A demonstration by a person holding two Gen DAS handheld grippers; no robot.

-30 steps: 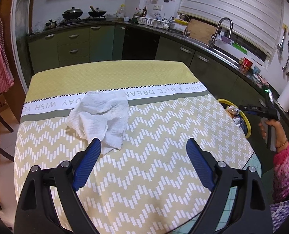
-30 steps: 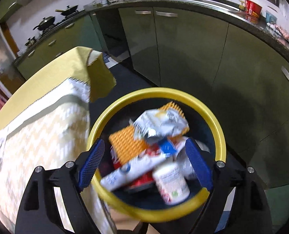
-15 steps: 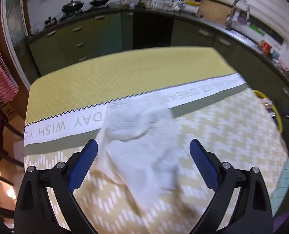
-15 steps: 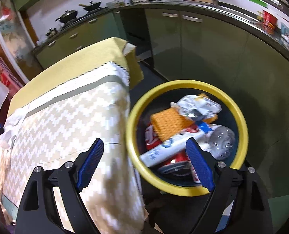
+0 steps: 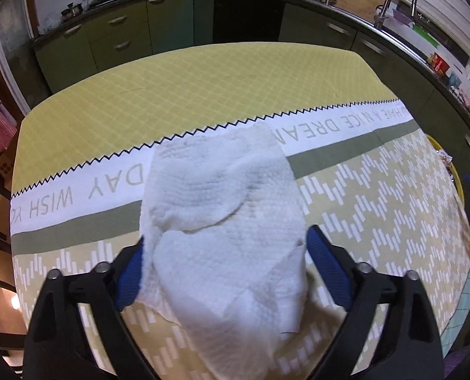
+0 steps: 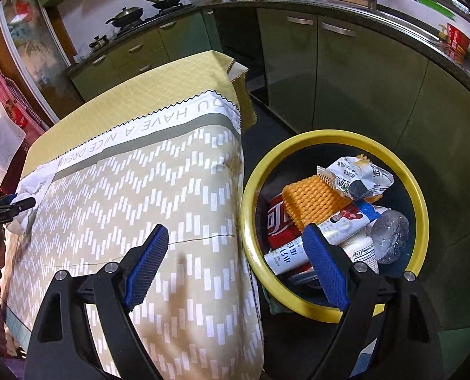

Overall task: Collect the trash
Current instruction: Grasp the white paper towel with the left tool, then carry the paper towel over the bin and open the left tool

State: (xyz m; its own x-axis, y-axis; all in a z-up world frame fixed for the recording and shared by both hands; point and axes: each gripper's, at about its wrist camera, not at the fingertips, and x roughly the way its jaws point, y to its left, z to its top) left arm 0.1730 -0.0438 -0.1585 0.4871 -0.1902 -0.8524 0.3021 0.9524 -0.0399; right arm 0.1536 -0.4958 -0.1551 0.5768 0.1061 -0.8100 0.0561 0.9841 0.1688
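A crumpled white paper towel point(image 5: 222, 221) lies on the table's patterned cloth point(image 5: 203, 88). My left gripper point(image 5: 225, 237) is down over it with the towel between the blue pads. Its jaws are closing and the pads stand at the towel's side edges without squeezing it. My right gripper point(image 6: 235, 231) is open and empty, hanging over the table's corner beside the yellow-rimmed trash bin point(image 6: 420, 196). In the right wrist view the paper towel point(image 6: 41, 177) and the left gripper point(image 6: 9, 205) show at the far left.
The bin holds an orange foam net point(image 6: 311, 199), a red can point(image 6: 277, 221), a snack wrapper point(image 6: 358, 177) and a clear bottle point(image 6: 390, 234). Green kitchen cabinets point(image 6: 345, 79) ring the table. The bin's rim point(image 5: 456, 177) peeks past the table's right edge.
The left gripper came forward and down until the paper towel sits between its jaws. The right gripper swung from above the bin toward the table, so the bin now sits to its right.
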